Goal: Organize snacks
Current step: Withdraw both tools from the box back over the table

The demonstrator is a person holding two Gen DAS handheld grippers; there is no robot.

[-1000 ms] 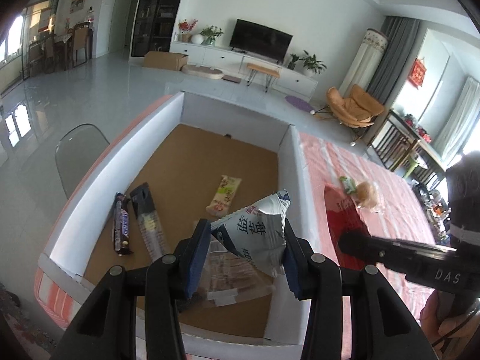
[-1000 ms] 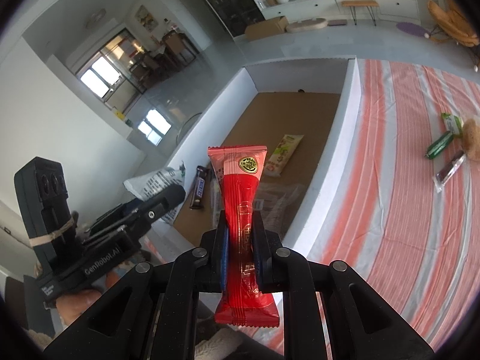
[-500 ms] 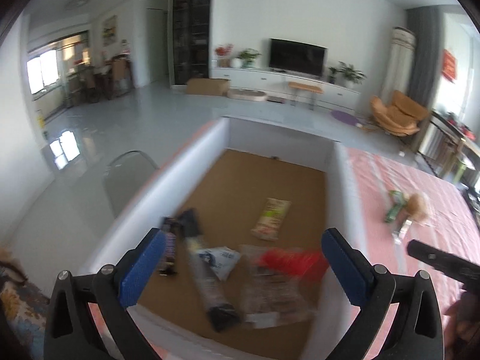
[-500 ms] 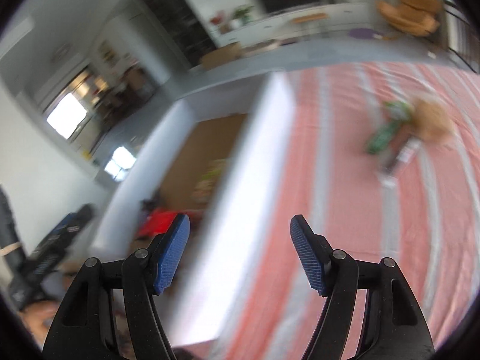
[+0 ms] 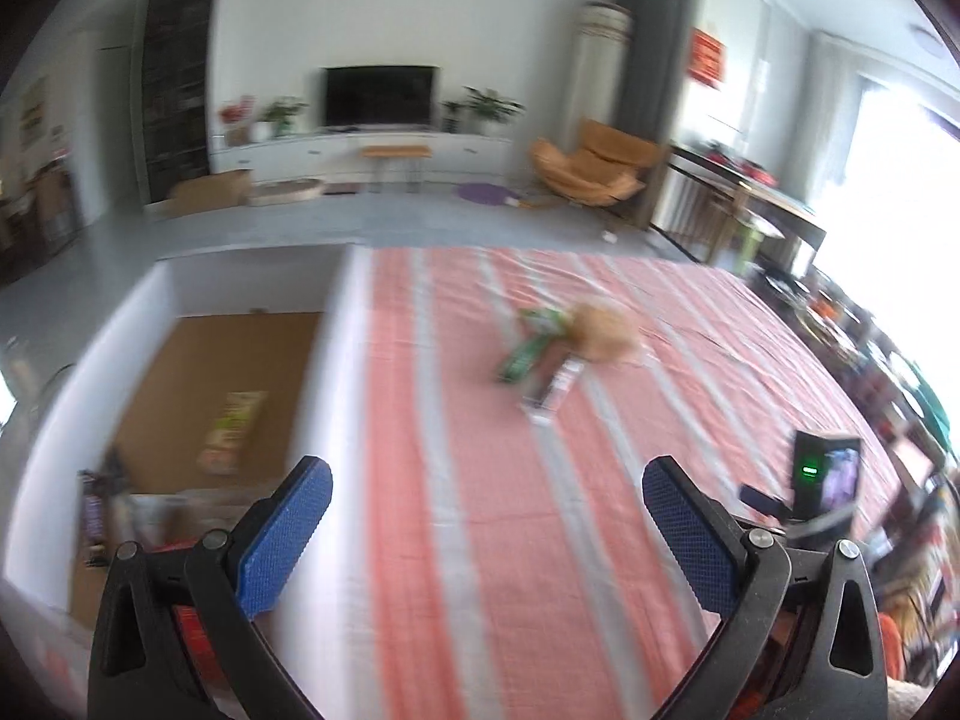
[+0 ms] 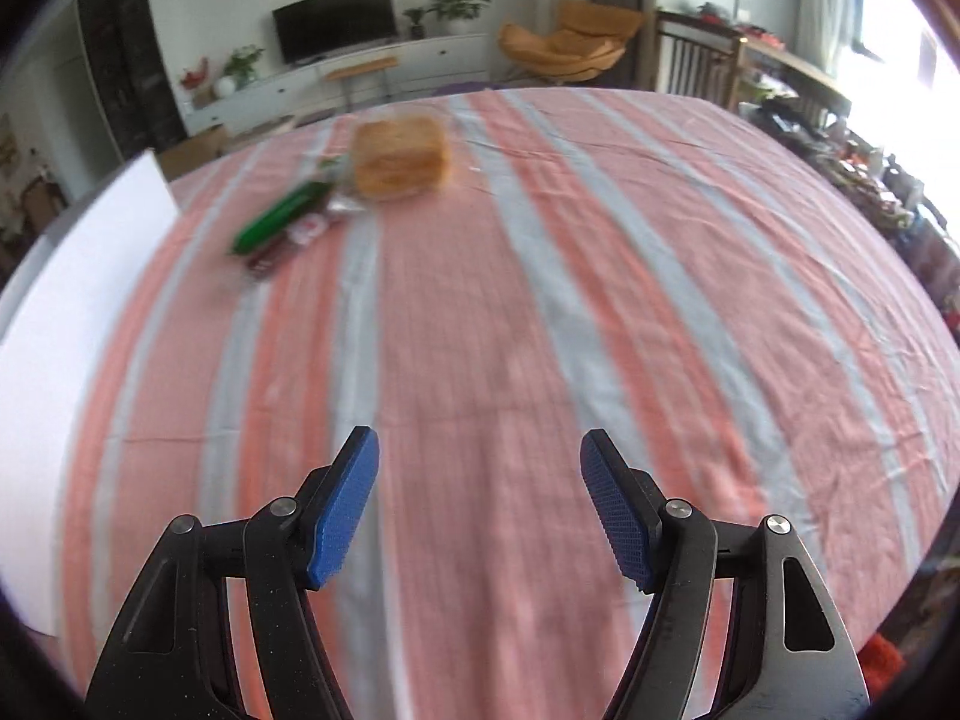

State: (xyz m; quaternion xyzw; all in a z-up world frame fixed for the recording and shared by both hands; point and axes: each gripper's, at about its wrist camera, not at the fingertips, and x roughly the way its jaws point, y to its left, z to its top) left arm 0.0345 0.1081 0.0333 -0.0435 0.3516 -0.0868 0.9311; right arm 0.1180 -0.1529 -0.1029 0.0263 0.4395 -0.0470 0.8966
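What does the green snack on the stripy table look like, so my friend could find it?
Start at the pink and grey striped tablecloth, then find the little pile of snacks near the white box wall. The green snack is a long, thin packet lying flat, beside a bagged golden bread and a dark packet. It is the only green thing there.

Left gripper [image 5: 486, 510]: a second ago I have it clamped on a white printed pouch above the box [image 5: 336, 360]; now its jaws stand wide apart with nothing between them, and it looks over the striped tablecloth [image 5: 630, 420].
Right gripper [image 6: 480, 501]: I no longer hold the red bar; its jaws are spread and it faces the cloth rather than the box.
Remaining snacks: the bread pack [image 6: 399, 159], green packet [image 6: 282, 216] and dark bar [image 6: 282, 249] now sit ahead of the right gripper.
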